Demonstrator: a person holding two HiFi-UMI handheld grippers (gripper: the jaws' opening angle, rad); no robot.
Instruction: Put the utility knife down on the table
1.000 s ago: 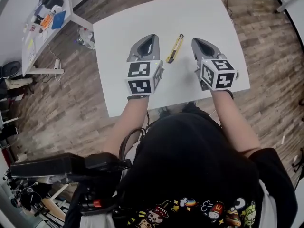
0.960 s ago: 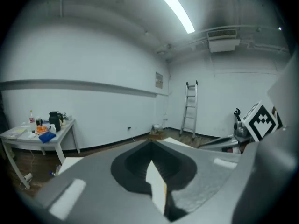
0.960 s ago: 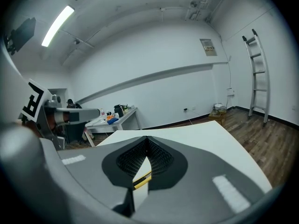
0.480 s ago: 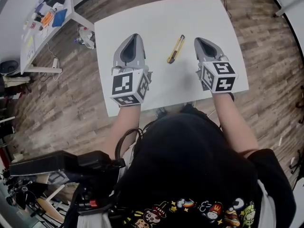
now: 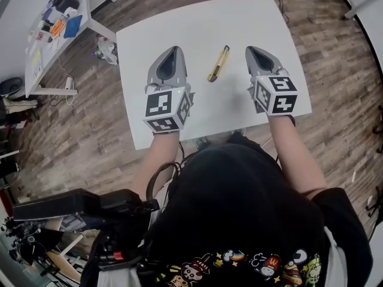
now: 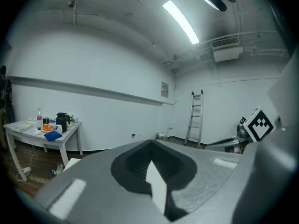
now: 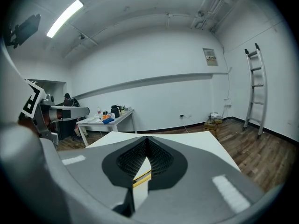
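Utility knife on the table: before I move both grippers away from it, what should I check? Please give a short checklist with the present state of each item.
1. Yellow and black utility knife lies flat on the white table: ok.
2. Left gripper has its jaws together, with nothing between them: ok.
3. Right gripper has its jaws together, with nothing between them: ok.
4. Knife lies between the grippers and touches neither: ok.
5. Knife is away from the table edges: ok.
6. Knife's blade drawn in: cannot tell.
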